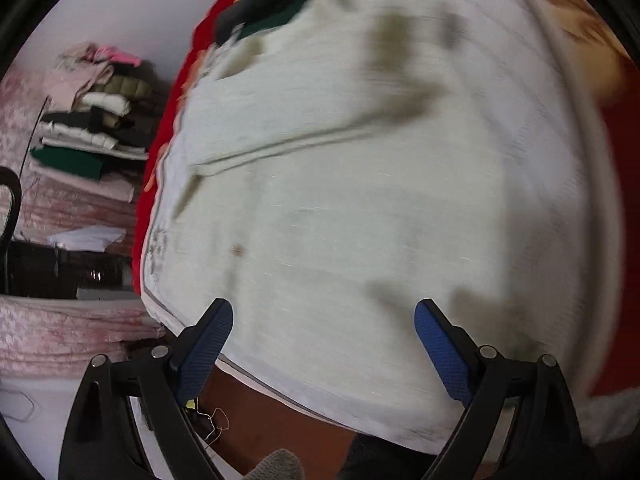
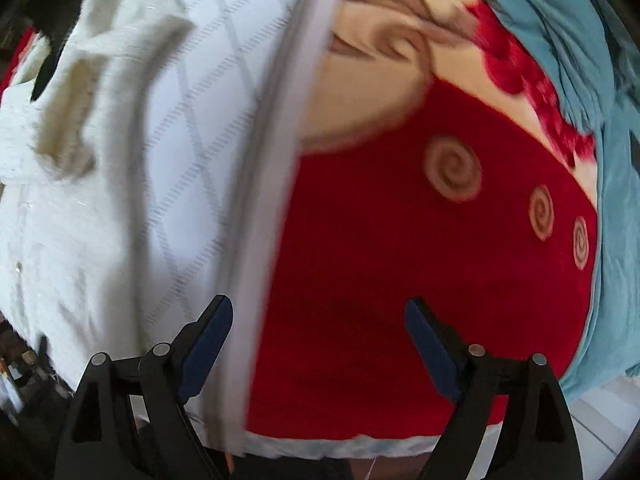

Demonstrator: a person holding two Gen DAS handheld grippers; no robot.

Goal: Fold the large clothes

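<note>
The left gripper [image 1: 324,344] has its two blue pads wide apart and holds nothing. It hangs over the near part of a cream-white garment [image 1: 360,208], which lies spread on the bed and fills the view beyond the fingers. The right gripper [image 2: 318,340] is also wide open and empty. The garment [image 2: 80,200] lies to its left, on a white quilted cover [image 2: 208,128]. A grey-edged border runs past its left finger, and a red blanket [image 2: 400,260] with spirals lies under the gripper. Folded clothes [image 1: 92,128] are stacked far left.
</note>
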